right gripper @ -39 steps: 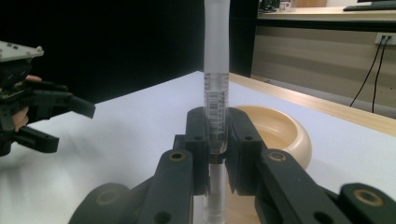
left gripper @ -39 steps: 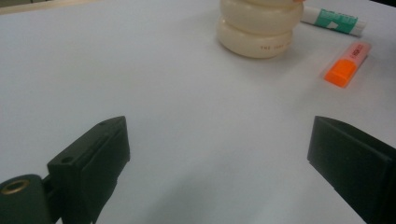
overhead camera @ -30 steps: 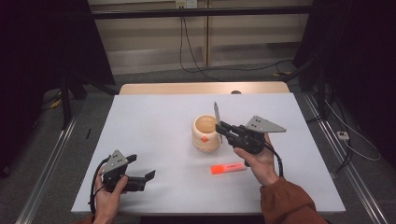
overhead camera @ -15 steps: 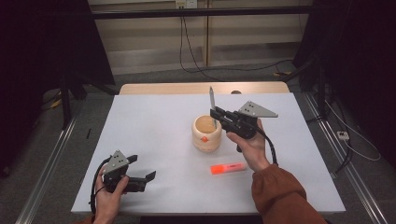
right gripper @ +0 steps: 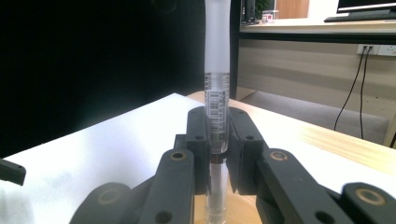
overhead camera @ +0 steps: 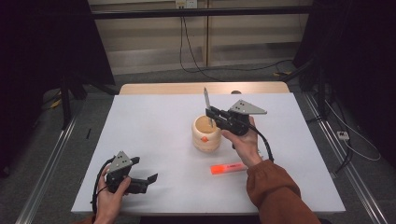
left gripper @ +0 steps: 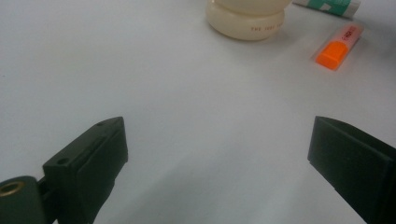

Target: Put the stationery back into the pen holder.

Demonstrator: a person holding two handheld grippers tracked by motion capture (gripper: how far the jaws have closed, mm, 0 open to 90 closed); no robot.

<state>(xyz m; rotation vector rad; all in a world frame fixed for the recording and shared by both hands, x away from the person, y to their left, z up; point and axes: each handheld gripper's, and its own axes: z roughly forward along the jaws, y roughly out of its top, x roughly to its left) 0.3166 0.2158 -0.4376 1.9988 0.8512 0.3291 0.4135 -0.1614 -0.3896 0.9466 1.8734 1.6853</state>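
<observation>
The pen [right gripper: 217, 84] stands straight up, pinched in the right tool [overhead camera: 211, 113] just above the round cream cup [overhead camera: 206, 134] — its low end points down into the cup's mouth. An orange marker [overhead camera: 228, 168] lies flat on the white tabletop [overhead camera: 154, 126] near the cup. The left tool [overhead camera: 150, 179] rests low by the near edge — spread wide, holding nothing.
</observation>
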